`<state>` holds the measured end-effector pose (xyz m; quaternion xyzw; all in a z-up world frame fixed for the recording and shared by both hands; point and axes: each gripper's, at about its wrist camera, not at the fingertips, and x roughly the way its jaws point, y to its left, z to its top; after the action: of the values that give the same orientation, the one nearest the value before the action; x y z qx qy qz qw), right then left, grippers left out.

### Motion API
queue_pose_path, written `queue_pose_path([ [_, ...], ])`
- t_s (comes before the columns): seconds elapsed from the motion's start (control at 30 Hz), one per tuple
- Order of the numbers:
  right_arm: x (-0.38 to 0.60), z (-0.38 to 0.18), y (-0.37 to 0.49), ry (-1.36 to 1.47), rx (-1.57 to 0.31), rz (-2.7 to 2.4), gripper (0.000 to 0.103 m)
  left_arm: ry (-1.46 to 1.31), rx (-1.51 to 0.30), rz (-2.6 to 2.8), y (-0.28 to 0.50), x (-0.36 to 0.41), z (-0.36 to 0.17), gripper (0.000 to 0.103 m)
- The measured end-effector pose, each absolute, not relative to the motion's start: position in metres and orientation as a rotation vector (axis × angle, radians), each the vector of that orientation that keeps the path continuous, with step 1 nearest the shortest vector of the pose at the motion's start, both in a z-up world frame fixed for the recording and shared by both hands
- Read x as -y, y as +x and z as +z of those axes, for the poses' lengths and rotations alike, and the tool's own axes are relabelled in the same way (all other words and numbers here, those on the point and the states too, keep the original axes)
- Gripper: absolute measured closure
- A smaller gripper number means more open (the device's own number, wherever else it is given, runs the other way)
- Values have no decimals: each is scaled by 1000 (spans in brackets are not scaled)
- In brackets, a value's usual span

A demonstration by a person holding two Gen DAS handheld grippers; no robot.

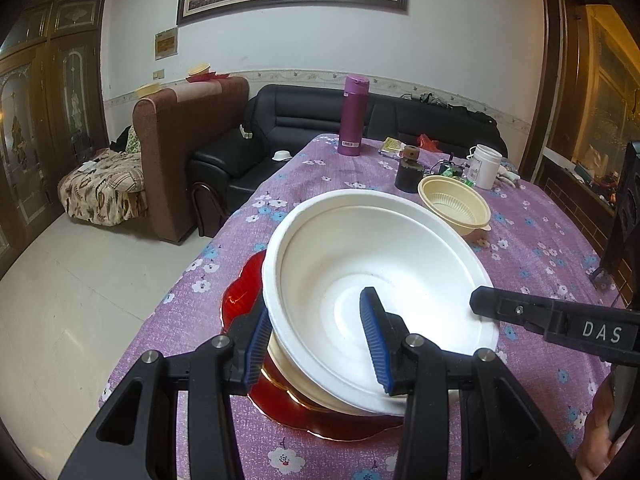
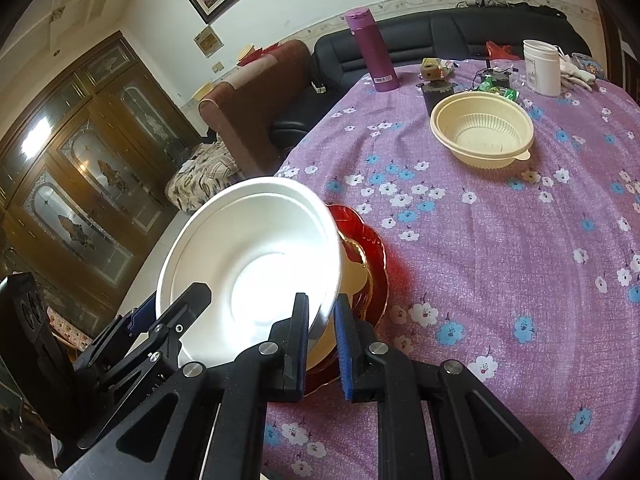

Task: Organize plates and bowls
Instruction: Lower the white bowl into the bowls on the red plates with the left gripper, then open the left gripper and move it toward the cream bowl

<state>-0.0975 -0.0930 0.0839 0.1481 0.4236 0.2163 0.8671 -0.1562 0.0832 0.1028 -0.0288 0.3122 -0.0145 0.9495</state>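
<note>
A white bowl (image 1: 360, 248) (image 2: 256, 240) hangs tilted over a red glass plate (image 1: 240, 296) (image 2: 376, 272). On that plate sits a cream bowl (image 1: 276, 354) (image 2: 354, 276), mostly hidden. My left gripper (image 1: 316, 308) (image 2: 172, 304) straddles the white bowl's near wall, one blue pad outside and one inside, shut on it. From the other side my right gripper (image 2: 320, 300) (image 1: 476, 300) is shut on the bowl's rim. A second cream bowl (image 1: 454, 204) (image 2: 482, 132) stands alone farther back on the purple flowered tablecloth (image 2: 500, 260).
At the table's far end stand a purple flask (image 1: 352, 116) (image 2: 374, 56), a white jar (image 1: 486, 166) (image 2: 542, 66), a dark round object (image 1: 408, 172) and small clutter. The table edge (image 1: 192, 280) drops off just left of the red plate. A black sofa (image 1: 304, 112) lies behind.
</note>
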Motion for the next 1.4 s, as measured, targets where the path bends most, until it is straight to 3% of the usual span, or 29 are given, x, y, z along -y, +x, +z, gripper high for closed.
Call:
queue_pose_path([
  [0.23,92,76,-94,307,-905,459,86,-67,-637,-9,-154,-88,100,61],
  [0.43,95,76,-95,317,-897,455,79,-70,-624,4,-158,-89,105,59],
  [0.83,123,93,-107,367,-842,454,79,-45,-577,4,-174,-80,124,59],
  [1.4,224,81,-123,517,-817,330,79,117,-576,-212,-186,36,133,53],
])
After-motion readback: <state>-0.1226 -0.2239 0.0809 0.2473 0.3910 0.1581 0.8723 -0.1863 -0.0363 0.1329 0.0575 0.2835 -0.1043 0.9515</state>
